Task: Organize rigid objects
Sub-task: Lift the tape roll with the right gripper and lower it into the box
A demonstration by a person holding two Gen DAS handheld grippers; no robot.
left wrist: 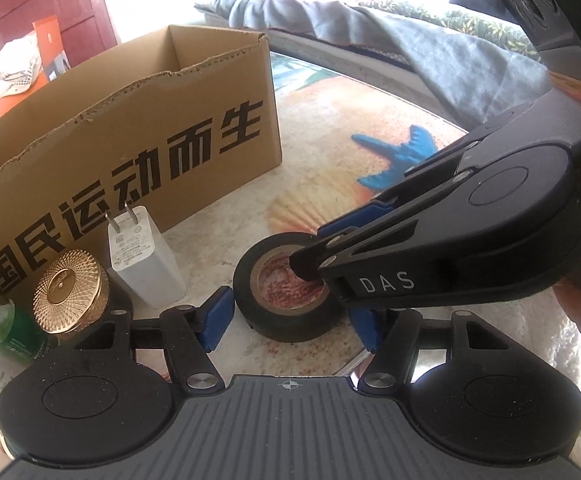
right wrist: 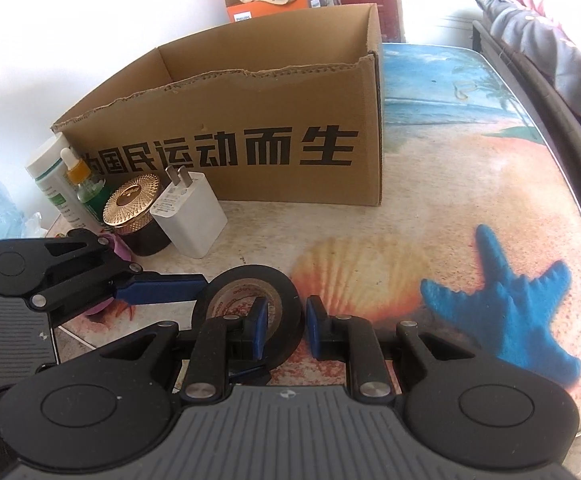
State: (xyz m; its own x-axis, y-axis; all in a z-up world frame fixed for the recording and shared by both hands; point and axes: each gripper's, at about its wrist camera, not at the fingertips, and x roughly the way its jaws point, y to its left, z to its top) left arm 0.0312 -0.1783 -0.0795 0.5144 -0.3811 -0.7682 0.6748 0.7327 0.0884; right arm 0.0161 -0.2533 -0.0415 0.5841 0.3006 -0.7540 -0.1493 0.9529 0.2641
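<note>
Black electrical tape roll [left wrist: 288,288] lies flat on the beach-print tabletop [right wrist: 470,184], in front of the open cardboard box [right wrist: 250,160]. My right hand-held gripper [right wrist: 283,326] straddles the roll's wall: one blue pad [right wrist: 260,330] inside the core hole, the other outside the rim. There's a visible gap at the outer pad, so it's spread, not clamped yet. My left hand-held gripper [left wrist: 290,322] is released too, wide apart, its blue pads [left wrist: 214,320] either side of the roll, left pad just beside the roll, contact unclear. In the left wrist view the right gripper comes in from the right, with one tip dipped into the core. White USB charger [right wrist: 190,216] stands just left of the roll, near the box front. Gold-lid jar [right wrist: 134,208] is touching or just beside the charger, with a green dropper bottle [right wrist: 86,188] and white tube [right wrist: 50,176] behind it.
</note>
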